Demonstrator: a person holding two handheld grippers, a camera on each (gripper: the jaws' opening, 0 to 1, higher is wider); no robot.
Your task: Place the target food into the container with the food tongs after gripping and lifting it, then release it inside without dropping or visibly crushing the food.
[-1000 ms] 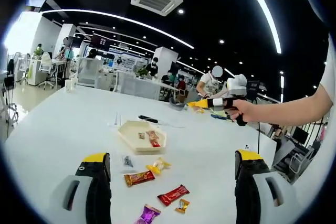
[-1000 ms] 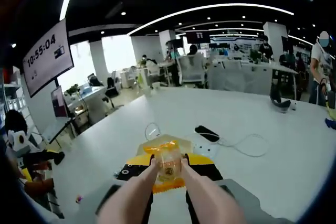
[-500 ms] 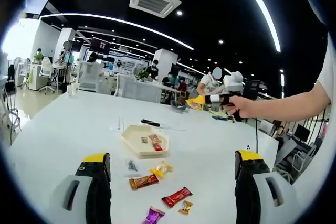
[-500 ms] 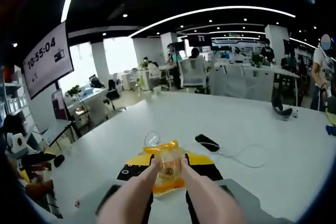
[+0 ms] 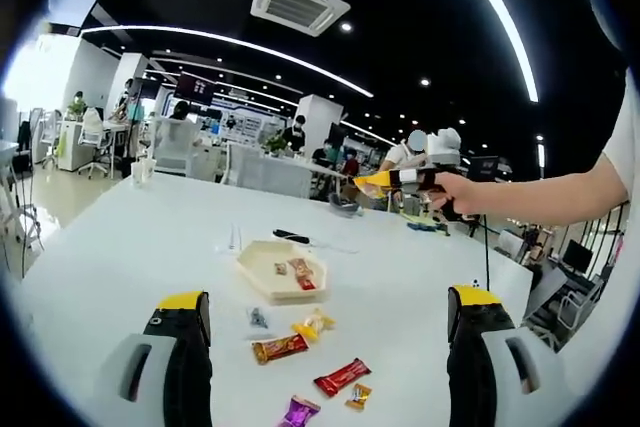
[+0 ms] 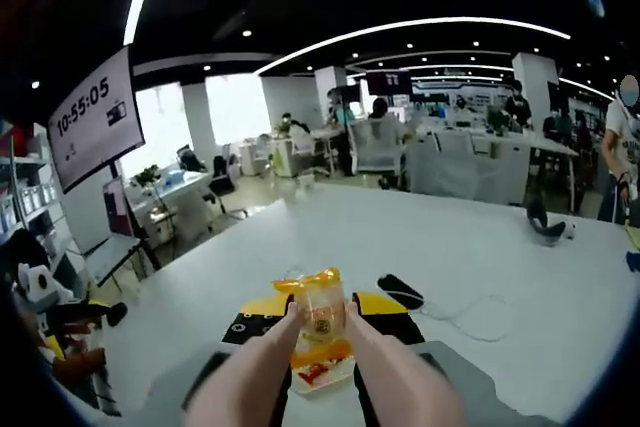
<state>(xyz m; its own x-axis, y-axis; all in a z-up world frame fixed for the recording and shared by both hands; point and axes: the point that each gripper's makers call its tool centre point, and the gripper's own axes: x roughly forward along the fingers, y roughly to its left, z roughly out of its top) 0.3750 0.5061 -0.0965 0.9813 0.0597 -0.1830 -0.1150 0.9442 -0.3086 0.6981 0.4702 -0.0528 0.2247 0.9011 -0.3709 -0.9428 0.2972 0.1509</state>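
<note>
Since a second ago the right gripper (image 5: pixel 378 183) has risen a little in the left gripper view, while the candy stays pinched in the tongs. Lower left and lower right of that view, the left gripper (image 5: pixel 330 319) holds its jaws wide apart with nothing between them, above the white table (image 5: pixel 120 237). At centre sits the container (image 5: pixel 283 273), a pale tray with two sweets inside; loose wrapped candies (image 5: pixel 340 377) lie just below it. At right, a hand (image 5: pixel 455 192) on an outstretched forearm holds the right gripper level. In the right gripper view, low centre, the food tongs (image 6: pixel 385 372) are closed on a yellow-wrapped candy (image 6: pixel 320 309).
</note>
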